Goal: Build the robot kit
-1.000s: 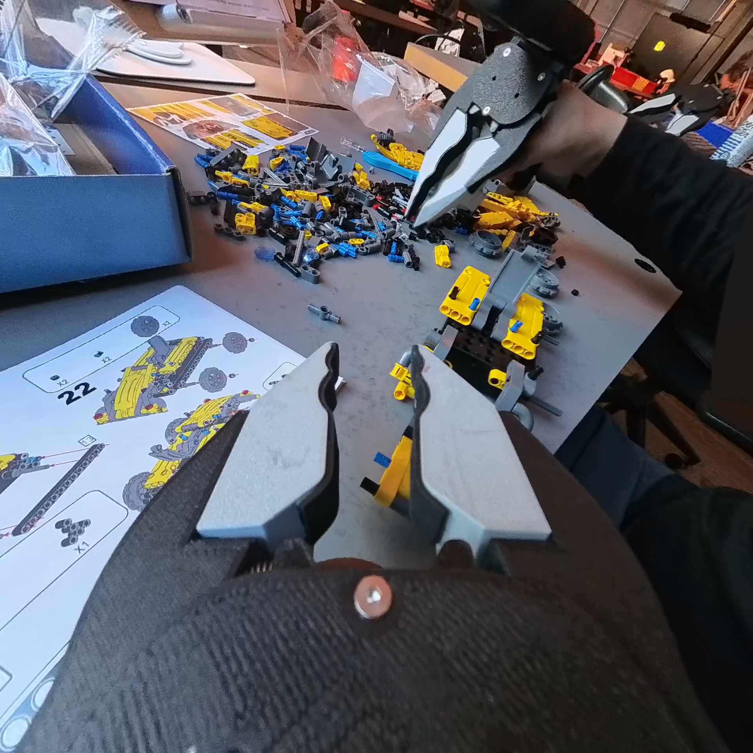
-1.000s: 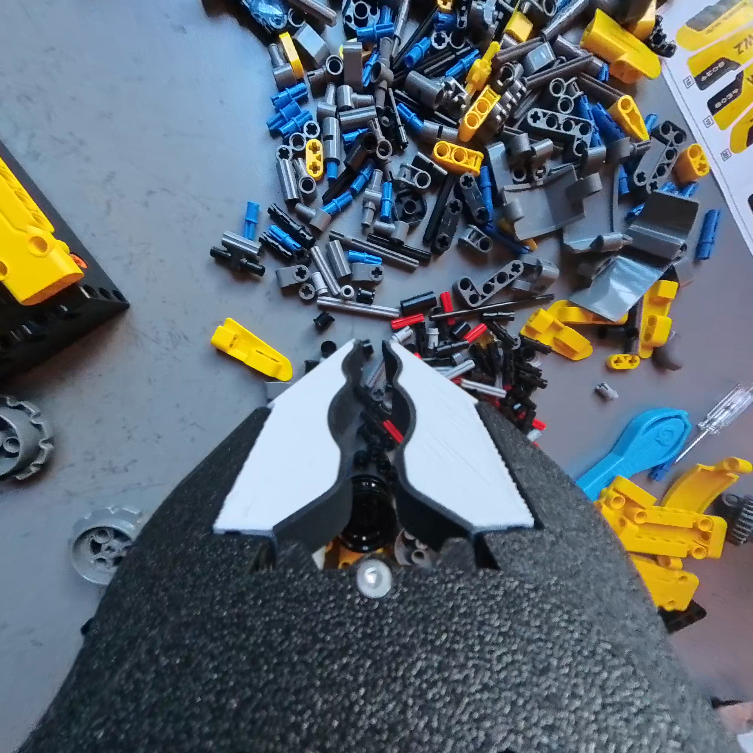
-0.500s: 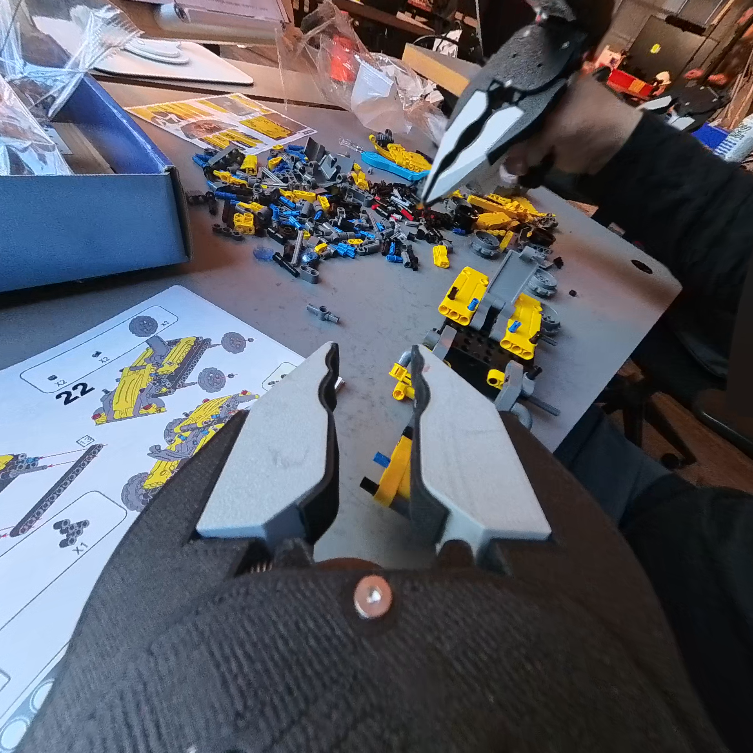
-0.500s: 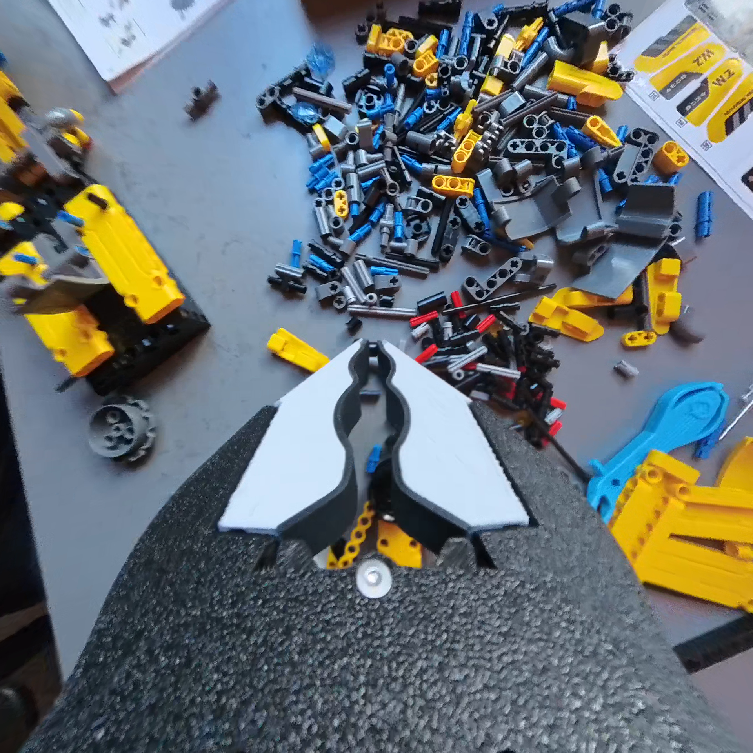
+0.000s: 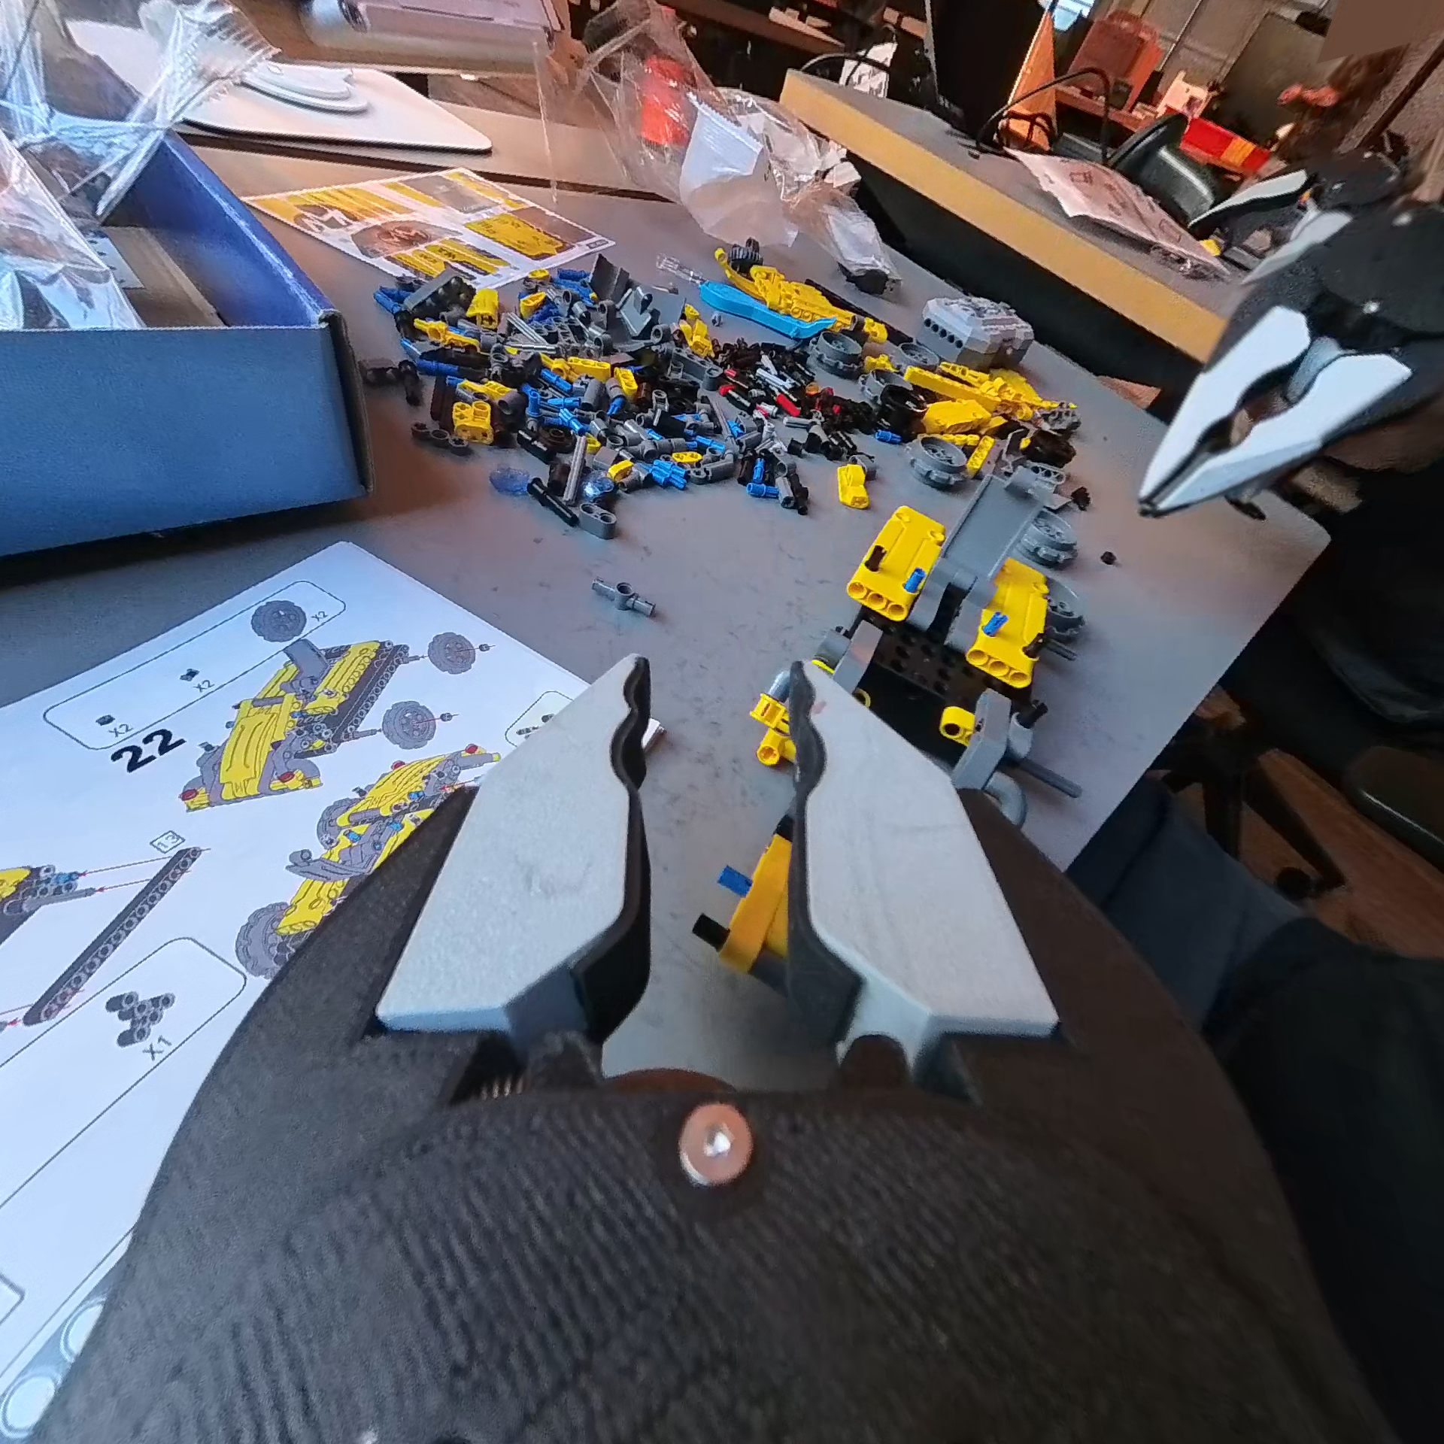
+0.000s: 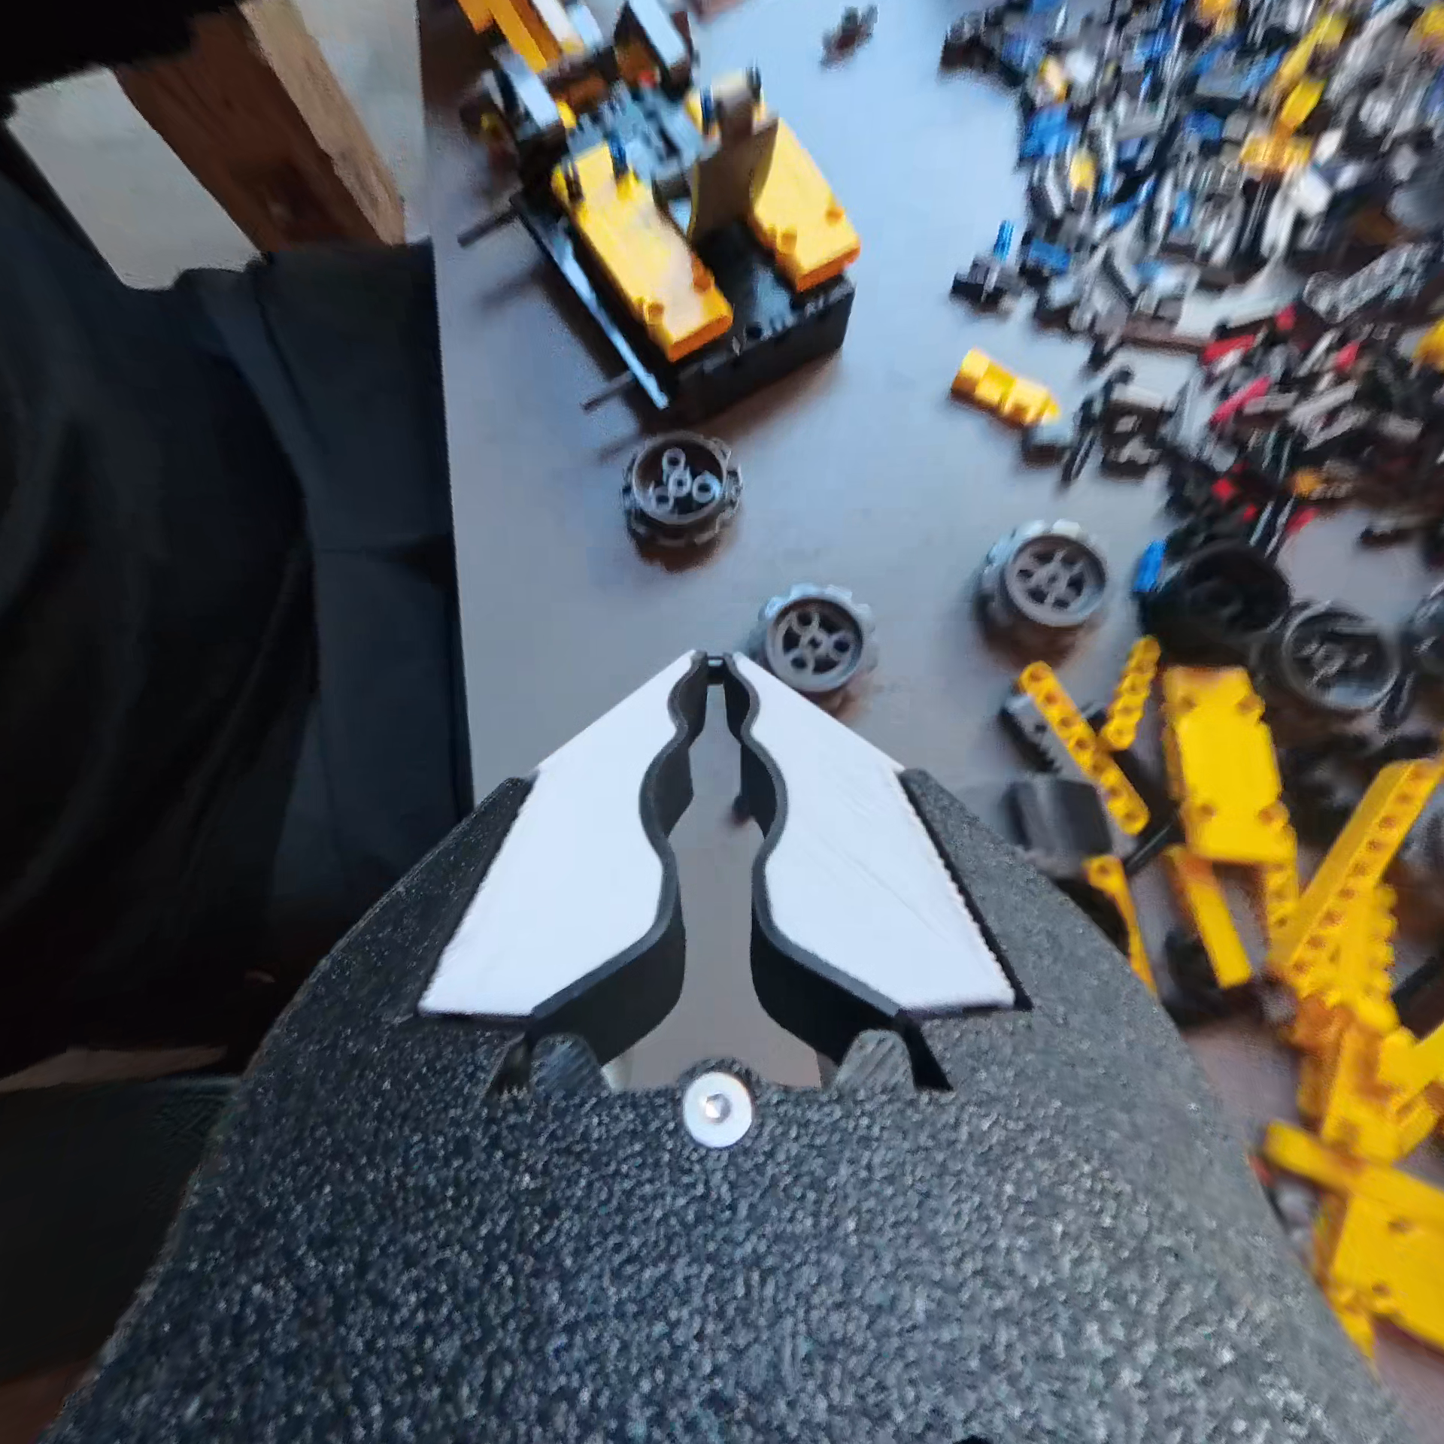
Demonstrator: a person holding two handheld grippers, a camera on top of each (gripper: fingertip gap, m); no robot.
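My left gripper (image 5: 719, 676) is open and empty, low over the grey table (image 5: 703, 562), just short of a partly built yellow, black and grey brick model (image 5: 938, 625). A yellow beam with a blue pin (image 5: 754, 898) lies under its jaws. My right gripper (image 6: 713, 663) is shut, with a tiny black piece pinched at its tips. It hangs above the table's near edge beside a grey wheel hub (image 6: 816, 645). It also shows in the left wrist view (image 5: 1152, 500), raised at the right past the model. The model also shows in the right wrist view (image 6: 664, 258).
A heap of small blue, black, grey and yellow parts (image 5: 625, 391) lies mid-table. An instruction booklet (image 5: 234, 742) and a blue box (image 5: 156, 406) lie left. More wheel hubs (image 6: 1043, 578) and yellow beams (image 6: 1219, 750) lie right. The table edge (image 6: 453, 547) borders dark clothing. Left tips to right tips: about 30 cm. The grey wheel hub (image 6: 816, 645) lies around 4 cm away from my right fingertips.
My right gripper shut in the parts heap, rose, and swung away towards the table's near edge by the wheel hubs. My left gripper has not moved.
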